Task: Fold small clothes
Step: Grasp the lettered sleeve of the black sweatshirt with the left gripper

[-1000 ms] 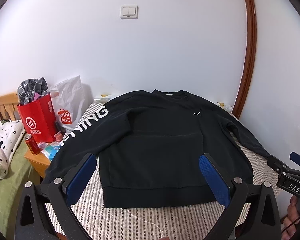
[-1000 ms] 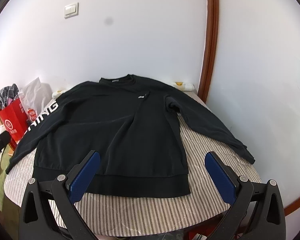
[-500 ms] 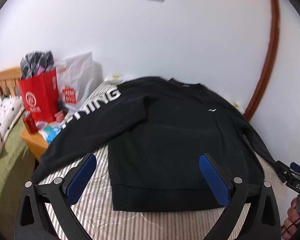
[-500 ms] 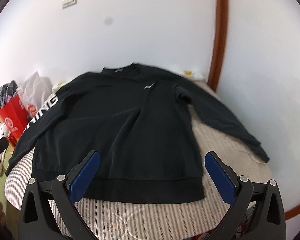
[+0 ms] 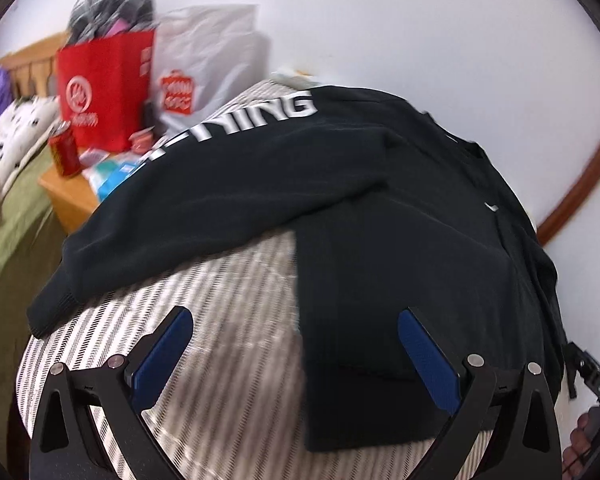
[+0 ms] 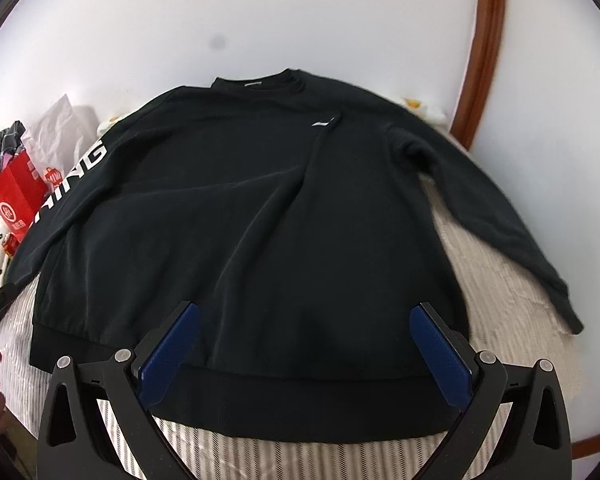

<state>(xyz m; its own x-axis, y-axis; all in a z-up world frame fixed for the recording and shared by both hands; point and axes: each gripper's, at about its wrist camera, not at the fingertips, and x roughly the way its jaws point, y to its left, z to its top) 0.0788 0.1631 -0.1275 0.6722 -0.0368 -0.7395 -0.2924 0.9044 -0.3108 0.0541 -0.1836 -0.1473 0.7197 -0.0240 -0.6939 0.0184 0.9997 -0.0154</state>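
A black sweatshirt (image 6: 268, 216) lies flat, front up, on a striped table (image 6: 500, 304), collar toward the wall and both sleeves spread out. White letters run down its left sleeve (image 5: 220, 184). My right gripper (image 6: 304, 344) hangs open over the hem near the middle, blue pads wide apart. My left gripper (image 5: 296, 352) is open too, above the hem's left corner (image 5: 328, 408) and the striped cloth beside it. Neither holds anything.
Left of the table a wooden nightstand (image 5: 68, 196) carries a red paper bag (image 5: 104, 92), a white plastic bag (image 5: 208, 60), a red can (image 5: 66, 152) and small items. A bed with green cover (image 5: 8, 224) lies further left. A white wall and brown door frame (image 6: 480, 56) stand behind.
Both grippers have moved closer to the sweatshirt's hem. The left one swung left toward the lettered sleeve and lower left corner. Both stay open.
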